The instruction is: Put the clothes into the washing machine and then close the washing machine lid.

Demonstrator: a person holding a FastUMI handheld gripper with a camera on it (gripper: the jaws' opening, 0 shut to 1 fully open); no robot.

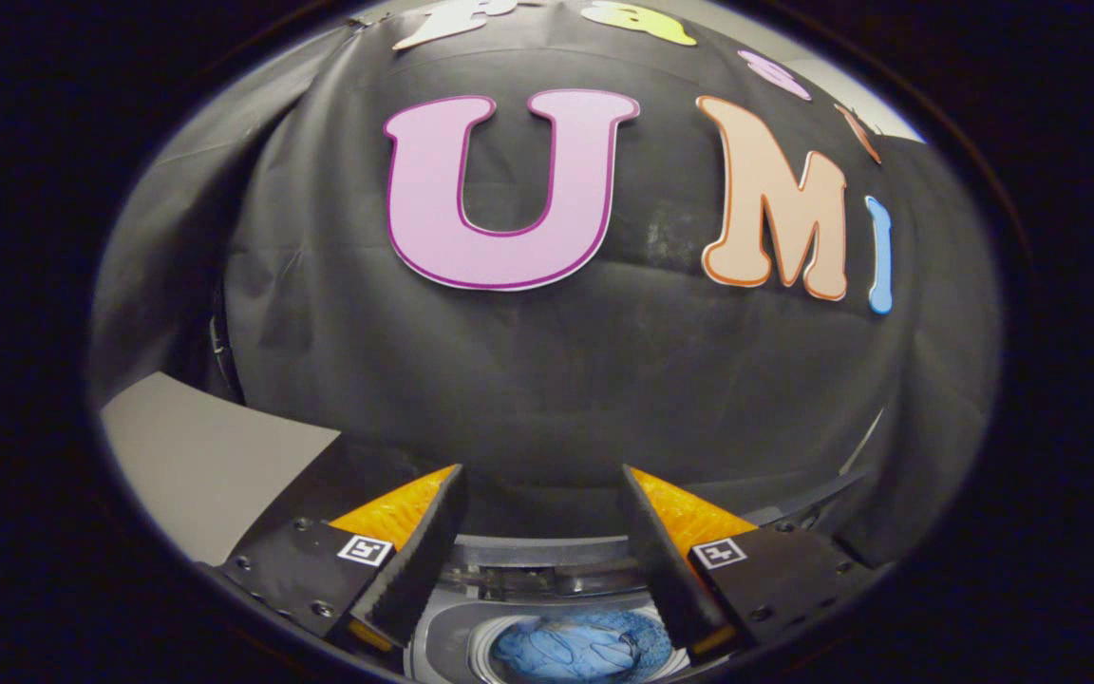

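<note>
My gripper [541,475] is open, with nothing between its fingers. It is raised and faces the booth's black cloth wall. Below and between the fingers lies the grey top of the washing machine [528,556]. Its round drum opening shows a crumpled blue garment [580,648] lying inside. The machine's lid is not clear to me; only a grey rear edge and hinge area appear just beyond the opening. The fingers hang well above the garment and touch nothing.
A pale grey flat surface [200,456] lies to the left of the left finger. The black cloth wall [547,380] hangs close behind the machine and wraps round both sides.
</note>
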